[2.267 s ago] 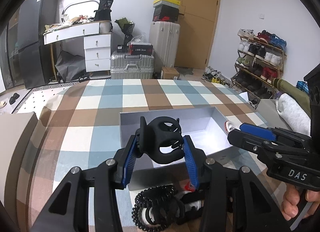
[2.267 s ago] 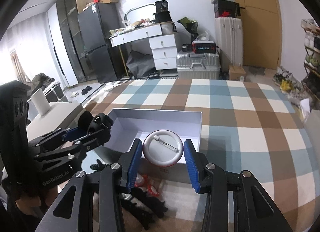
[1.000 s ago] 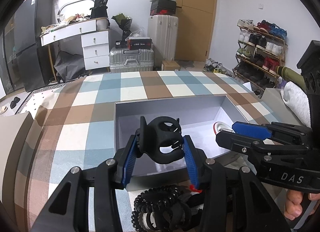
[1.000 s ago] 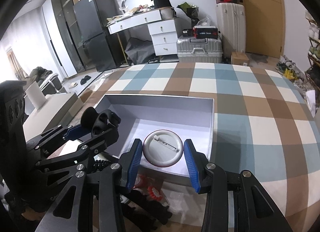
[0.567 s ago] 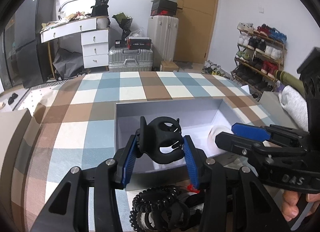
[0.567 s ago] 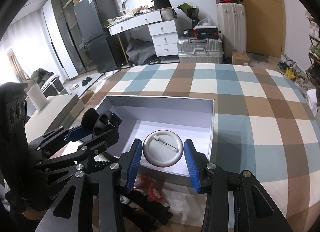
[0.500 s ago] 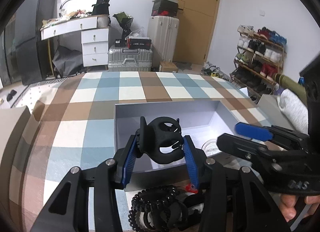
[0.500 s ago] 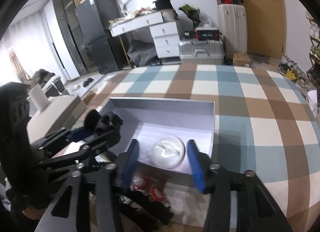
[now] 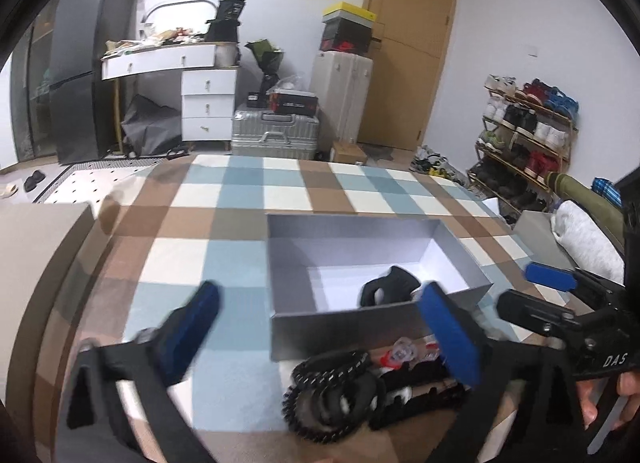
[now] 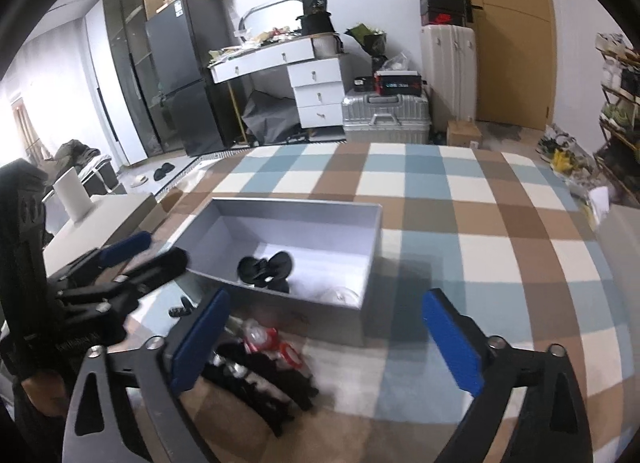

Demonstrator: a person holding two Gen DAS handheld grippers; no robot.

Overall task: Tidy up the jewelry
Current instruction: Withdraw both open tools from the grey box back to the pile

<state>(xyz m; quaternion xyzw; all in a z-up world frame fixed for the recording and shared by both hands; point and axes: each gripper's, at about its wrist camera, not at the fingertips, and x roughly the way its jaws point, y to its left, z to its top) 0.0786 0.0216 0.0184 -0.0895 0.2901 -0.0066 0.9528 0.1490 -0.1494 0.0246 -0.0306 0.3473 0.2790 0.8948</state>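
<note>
Now both grippers' fingers [image 9: 452, 339] just sprung wide, empty, hair claw [image 9: 390, 290] and badge [image 10: 340, 295] beyond in the box [image 9: 344, 327].

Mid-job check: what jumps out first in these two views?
Both grippers, left gripper and right gripper, have just opened wide with nothing between the pads. The black hair claw now lies inside the grey box on the checked cloth. A heap of black accessories waits just in front of the box.
</note>
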